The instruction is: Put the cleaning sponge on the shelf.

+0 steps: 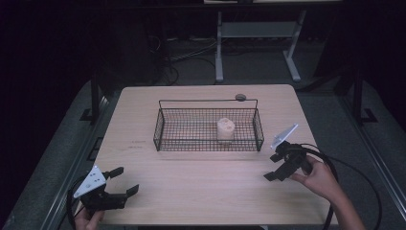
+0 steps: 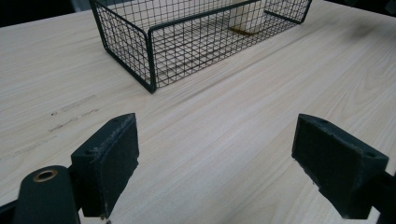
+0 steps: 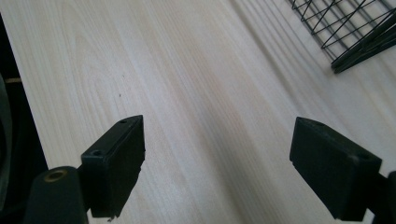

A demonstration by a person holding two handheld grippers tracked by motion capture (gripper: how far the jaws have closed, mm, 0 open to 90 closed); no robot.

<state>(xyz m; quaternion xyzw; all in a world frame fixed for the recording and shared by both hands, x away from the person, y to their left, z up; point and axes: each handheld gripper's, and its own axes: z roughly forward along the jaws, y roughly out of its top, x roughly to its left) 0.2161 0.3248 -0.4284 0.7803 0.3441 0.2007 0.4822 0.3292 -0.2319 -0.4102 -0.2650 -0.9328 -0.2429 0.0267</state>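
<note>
- Basket (image 1: 163, 125) of black wire mesh: a long, shallow rectangle with a fine square grid for walls and floor, thicker rods at rim and corners, and one thin wire bail arching over its far long side. It stands on the far half of the table, about midway between the left and right edges.
- One pale cream object (image 1: 225, 130) stands inside the basket, right of its centre; stubby and roughly cylindrical, with a lumpy rounded top and a matte surface. In the left gripper view it shows through the mesh as a pale block (image 2: 247, 18) at the far end.
- One table (image 1: 201, 191), a light wood-grain top with rounded corners; faint dark marks lie on it left of the basket.
- One small dark round disc (image 1: 240, 97) sits by the table's far edge, just behind the basket.
- Two grippers, each with two flat black rectangular jaw pads with worn edges.
- Left gripper (image 1: 122, 181) rests near the near left corner, well apart from the basket, jaws spread wide with nothing between them; a grey three-cornered plate sits on top.
- Right gripper (image 1: 273, 166) hovers near the right edge, near the basket's right end, jaws likewise wide and empty; a black cable loops behind it.
</note>
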